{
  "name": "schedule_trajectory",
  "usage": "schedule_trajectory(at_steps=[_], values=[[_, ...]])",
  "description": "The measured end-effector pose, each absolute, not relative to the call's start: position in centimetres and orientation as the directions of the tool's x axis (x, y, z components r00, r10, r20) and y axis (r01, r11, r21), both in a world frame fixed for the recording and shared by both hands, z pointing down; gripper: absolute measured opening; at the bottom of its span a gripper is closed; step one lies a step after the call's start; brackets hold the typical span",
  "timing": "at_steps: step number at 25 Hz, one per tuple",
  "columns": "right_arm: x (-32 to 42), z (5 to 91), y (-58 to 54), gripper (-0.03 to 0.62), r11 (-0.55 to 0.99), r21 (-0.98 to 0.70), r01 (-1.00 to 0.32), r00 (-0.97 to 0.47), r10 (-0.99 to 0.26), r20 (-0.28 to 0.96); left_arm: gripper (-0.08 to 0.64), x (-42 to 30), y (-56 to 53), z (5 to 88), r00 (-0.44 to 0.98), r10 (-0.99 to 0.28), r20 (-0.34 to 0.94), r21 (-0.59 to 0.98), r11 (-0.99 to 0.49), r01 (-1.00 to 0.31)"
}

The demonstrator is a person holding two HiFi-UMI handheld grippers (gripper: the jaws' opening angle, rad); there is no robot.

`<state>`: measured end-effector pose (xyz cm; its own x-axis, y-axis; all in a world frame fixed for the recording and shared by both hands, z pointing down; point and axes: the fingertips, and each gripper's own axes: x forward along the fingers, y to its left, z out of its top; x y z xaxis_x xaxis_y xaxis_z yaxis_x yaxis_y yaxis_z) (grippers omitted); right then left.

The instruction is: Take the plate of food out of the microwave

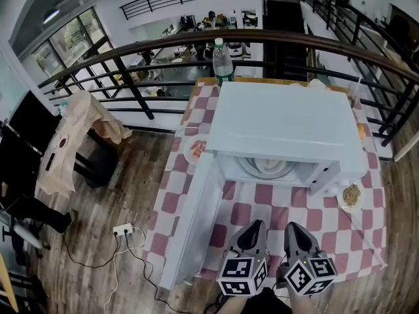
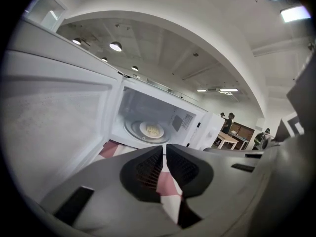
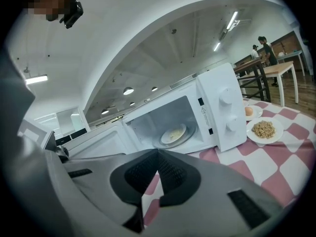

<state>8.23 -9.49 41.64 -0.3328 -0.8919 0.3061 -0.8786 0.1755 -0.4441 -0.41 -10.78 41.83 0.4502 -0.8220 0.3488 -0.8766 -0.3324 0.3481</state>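
Plate of food (image 1: 272,167) sits on the glass turntable inside the open microwave (image 1: 281,116), straight ahead of both grippers and well apart from their fingertips. The left gripper (image 2: 164,148) has its jaws drawn almost together, with only a thin slit between them, and holds nothing. The right gripper (image 3: 158,153) has its jaws pressed together, likewise empty. Both hang side by side over the red-and-white checked tablecloth (image 1: 265,195) before the cavity. The door (image 1: 193,221) stands swung out to the left. A second plate of grainy brown food (image 1: 351,195) lies right of the microwave.
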Motion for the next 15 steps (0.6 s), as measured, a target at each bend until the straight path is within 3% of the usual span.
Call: schedule_trajectory(at_steps=[15], values=[[7.9,43.8,-13.7,-0.008,0.111,-0.467,-0.877,-0.291,-0.897,0.334,0.035,-0.9,-15.0,44.2,0.506,-0.776,0.376,0.414,-0.348,-0.841]])
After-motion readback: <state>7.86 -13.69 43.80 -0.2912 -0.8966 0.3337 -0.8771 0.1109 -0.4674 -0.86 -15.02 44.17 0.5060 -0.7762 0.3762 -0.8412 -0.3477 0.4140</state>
